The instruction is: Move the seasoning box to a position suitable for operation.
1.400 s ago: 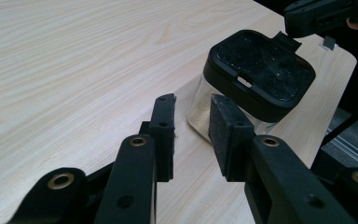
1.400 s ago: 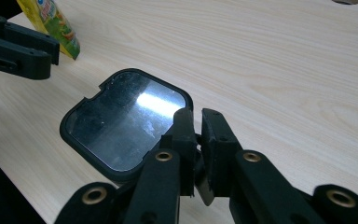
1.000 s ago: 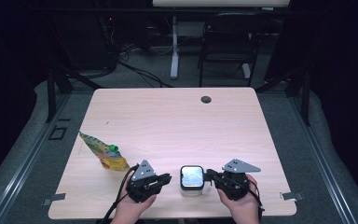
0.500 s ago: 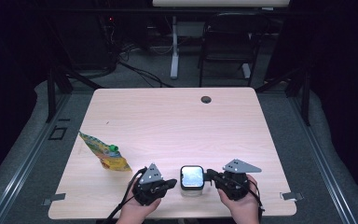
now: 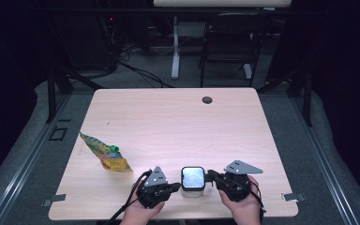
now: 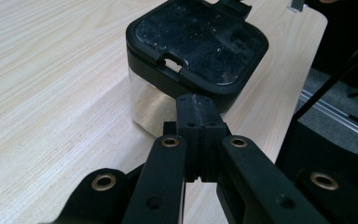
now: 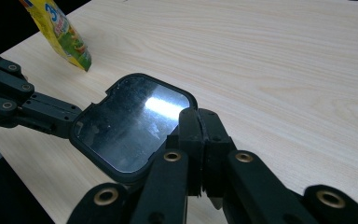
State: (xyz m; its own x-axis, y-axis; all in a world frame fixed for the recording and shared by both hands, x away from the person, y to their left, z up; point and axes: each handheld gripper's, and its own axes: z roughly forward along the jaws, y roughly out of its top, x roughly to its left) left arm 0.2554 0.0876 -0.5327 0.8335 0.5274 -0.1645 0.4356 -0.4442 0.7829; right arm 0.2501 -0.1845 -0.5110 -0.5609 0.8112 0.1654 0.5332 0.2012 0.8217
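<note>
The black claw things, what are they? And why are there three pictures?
They are grippers: pinching tools with two black jaws, and a person holds one in each hand. One picture comes from a camera high above the wooden table. There you see the left gripper and the right gripper on either side of a small square container with a black lid. The other two pictures come from little cameras riding on each gripper, looking along its jaws. Both grippers are shut, with their tips right at the container's sides; I cannot tell if they press on it. A yellow and green food pouch lies farther left.
</note>
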